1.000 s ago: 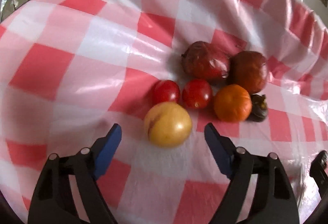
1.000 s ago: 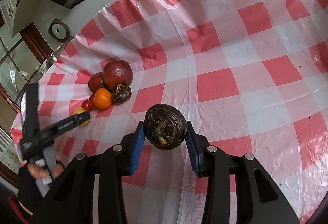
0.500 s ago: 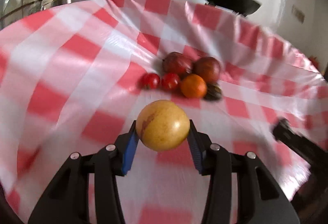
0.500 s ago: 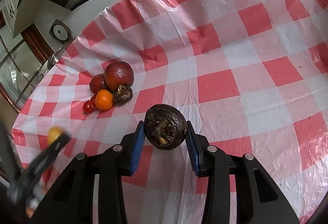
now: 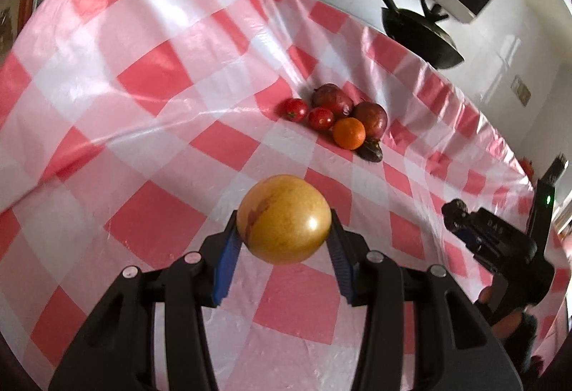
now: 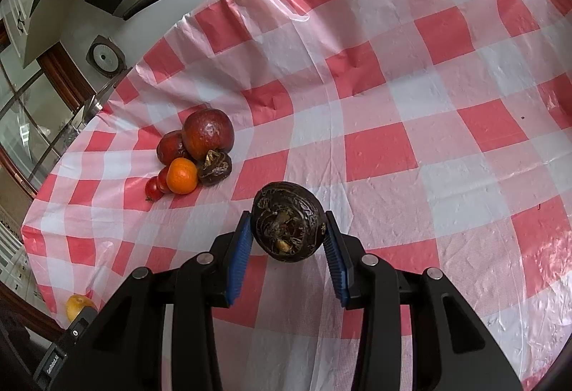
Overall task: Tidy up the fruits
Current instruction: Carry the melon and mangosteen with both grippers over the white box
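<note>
My left gripper [image 5: 283, 241] is shut on a round yellow fruit [image 5: 283, 218] with a reddish streak, held above the checked cloth. My right gripper [image 6: 288, 237] is shut on a dark wrinkled round fruit [image 6: 288, 221], also off the table. A cluster stays on the cloth: two dark red fruits [image 5: 371, 114] [image 6: 208, 133], an orange [image 5: 349, 133] [image 6: 182, 175], two small tomatoes [image 5: 295, 109] [image 6: 154, 188] and a dark shrivelled fruit [image 5: 371, 152] [image 6: 215, 167]. In the right wrist view the yellow fruit [image 6: 78, 306] shows at the lower left, beyond the table edge.
A red-and-white checked plastic cloth [image 6: 411, 112] covers the round table. A black pan [image 5: 418, 30] sits behind the far edge. The right gripper and the hand holding it [image 5: 500, 248] appear at the right in the left wrist view.
My left gripper closed on the yellow fruit beside the cluster, lifted it and drew back from the pile. The right gripper has stayed still with the dark fruit.
</note>
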Demonstrator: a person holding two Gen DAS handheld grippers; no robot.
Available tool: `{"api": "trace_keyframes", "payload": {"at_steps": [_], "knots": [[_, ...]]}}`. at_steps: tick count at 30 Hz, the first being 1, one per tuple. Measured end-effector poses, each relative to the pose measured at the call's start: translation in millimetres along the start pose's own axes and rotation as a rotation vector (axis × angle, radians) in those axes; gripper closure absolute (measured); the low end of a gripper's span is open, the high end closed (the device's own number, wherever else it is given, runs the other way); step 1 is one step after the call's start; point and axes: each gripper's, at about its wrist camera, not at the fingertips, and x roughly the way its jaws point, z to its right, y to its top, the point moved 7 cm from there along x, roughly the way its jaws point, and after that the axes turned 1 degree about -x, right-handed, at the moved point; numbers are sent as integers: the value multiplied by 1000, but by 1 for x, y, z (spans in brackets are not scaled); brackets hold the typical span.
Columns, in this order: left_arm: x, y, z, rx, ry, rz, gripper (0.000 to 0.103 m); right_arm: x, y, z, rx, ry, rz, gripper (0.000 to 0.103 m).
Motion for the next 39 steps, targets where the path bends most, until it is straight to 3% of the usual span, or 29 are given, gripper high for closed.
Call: {"api": "trace_keyframes", "payload": {"at_steps": [9,14,25,39], "knots": [[-5,2,-5,-35,-20,28,57,-4,1,0,5,22,19,64],[-29,-12,-17,-92,-24,15,57,-12,-13,-7,-21,5,-22,64],[-113,-49,-58,-42,17,43,56,-66,-100,-79,-163,137,-108,64],[-180,-77,-108,-2,72,80,56,-123,-209,-194,-503,272,-172,64]]}}
